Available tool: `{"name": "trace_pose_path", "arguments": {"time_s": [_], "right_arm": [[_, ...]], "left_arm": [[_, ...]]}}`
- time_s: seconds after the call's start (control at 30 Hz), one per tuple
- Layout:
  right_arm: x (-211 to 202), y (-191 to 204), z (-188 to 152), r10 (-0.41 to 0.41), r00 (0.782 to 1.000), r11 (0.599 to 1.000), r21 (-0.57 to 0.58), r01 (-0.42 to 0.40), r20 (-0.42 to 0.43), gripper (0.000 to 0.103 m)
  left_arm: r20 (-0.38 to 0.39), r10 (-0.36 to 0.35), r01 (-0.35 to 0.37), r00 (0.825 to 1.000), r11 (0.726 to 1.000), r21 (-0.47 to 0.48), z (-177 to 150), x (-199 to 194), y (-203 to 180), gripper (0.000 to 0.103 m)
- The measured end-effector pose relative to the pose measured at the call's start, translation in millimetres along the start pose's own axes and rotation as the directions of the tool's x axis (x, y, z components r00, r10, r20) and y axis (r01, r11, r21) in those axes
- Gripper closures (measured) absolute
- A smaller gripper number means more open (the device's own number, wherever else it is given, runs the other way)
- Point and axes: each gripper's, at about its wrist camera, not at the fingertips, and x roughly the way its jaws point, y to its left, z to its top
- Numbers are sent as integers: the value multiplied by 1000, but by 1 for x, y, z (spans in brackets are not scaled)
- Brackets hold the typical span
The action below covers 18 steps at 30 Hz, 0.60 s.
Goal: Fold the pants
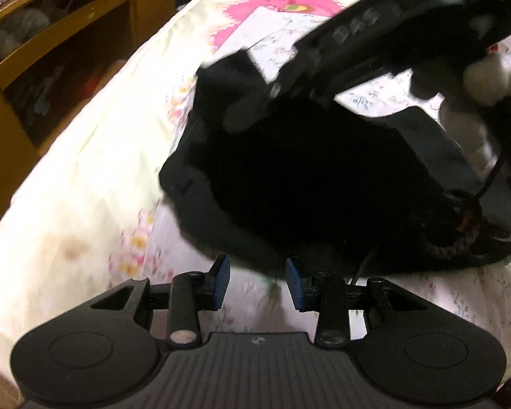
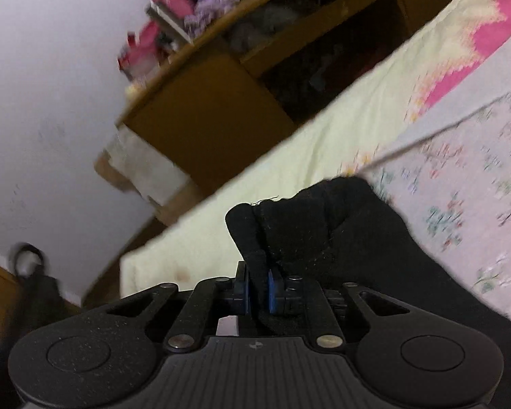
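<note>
Black pants point(image 1: 306, 184) at frame centre look soft and floppy: right gripper point(image 2: 258, 286) is clenched on a bunched edge, left gripper point(image 1: 257, 281) gapes empty just beside the near hem, best taken there.

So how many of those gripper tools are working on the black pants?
2: the left gripper open beside the black fabric pants, the right gripper pinching a fold.

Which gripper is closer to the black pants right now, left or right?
Right. The right gripper has its jaws shut on a bunched fold of the black pants. The left gripper hovers at their near edge, jaws apart, gripping nothing.
</note>
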Motion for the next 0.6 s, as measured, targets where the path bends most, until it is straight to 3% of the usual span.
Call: {"name": "trace_pose_path", "arguments": {"time_s": [0.23, 0.37, 0.5, 0.6], "right_arm": [[33, 22, -20, 46, 993, 998, -43, -51, -108, 100], [47, 16, -23, 33, 993, 999, -17, -35, -111, 97], [66, 28, -29, 108, 987, 994, 28, -106, -121, 95], [59, 44, -26, 117, 991, 993, 5, -117, -63, 95]], "left_arm": [[-8, -14, 14, 1000, 1000, -15, -12, -3, 4, 58], [-14, -25, 25, 1000, 1000, -17, -18, -8, 5, 58], [-30, -46, 45, 999, 999, -26, -16, -12, 4, 58], [-35, -64, 63, 997, 998, -16, -16, -16, -4, 58]]}}
